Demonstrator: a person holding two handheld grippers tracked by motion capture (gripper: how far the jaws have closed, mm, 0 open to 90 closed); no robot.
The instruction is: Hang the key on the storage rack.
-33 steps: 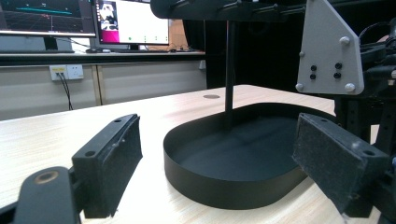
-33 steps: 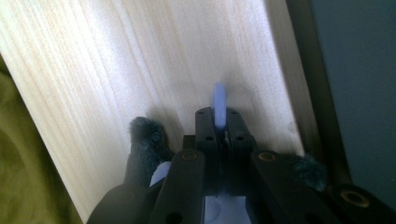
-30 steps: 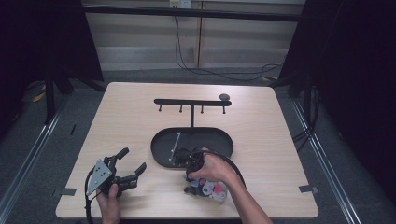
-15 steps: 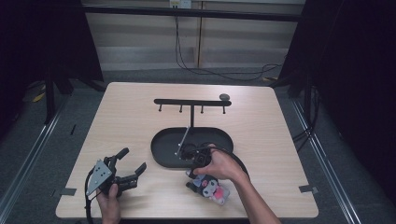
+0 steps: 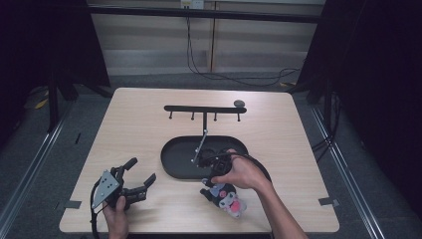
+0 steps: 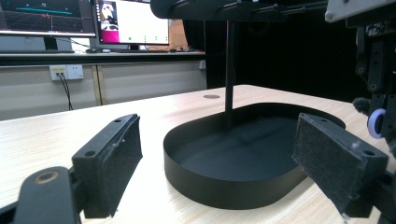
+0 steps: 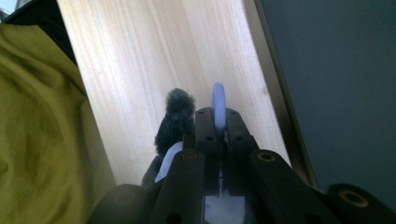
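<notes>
A black oval tray (image 5: 171, 167) lies mid-table, and a black stand with a hooked crossbar (image 5: 204, 108) rises from it. At the tray's near right edge my right gripper (image 5: 215, 169) is shut on the blue ring (image 7: 218, 105) of a small plush toy (image 5: 226, 196). The dark, white and pink toy hangs by the table's front; its fuzzy dark part (image 7: 177, 119) sits beside the jaws. My left gripper (image 5: 141, 170) rests at the front left, open and holding nothing. It faces the tray (image 6: 224, 186) between its pads (image 6: 116, 163), with the ring (image 6: 376, 123) at far right.
A small dark round disc (image 5: 239, 103) lies on the table behind the crossbar's right end. Cables trail from both grippers. Bare wood lies left of and behind the tray. The table's front edge (image 5: 199, 232) is close to both hands.
My right hand has shifted slightly right and farther from the front edge, with the toy still hanging from its jaws. The left gripper has not moved.
</notes>
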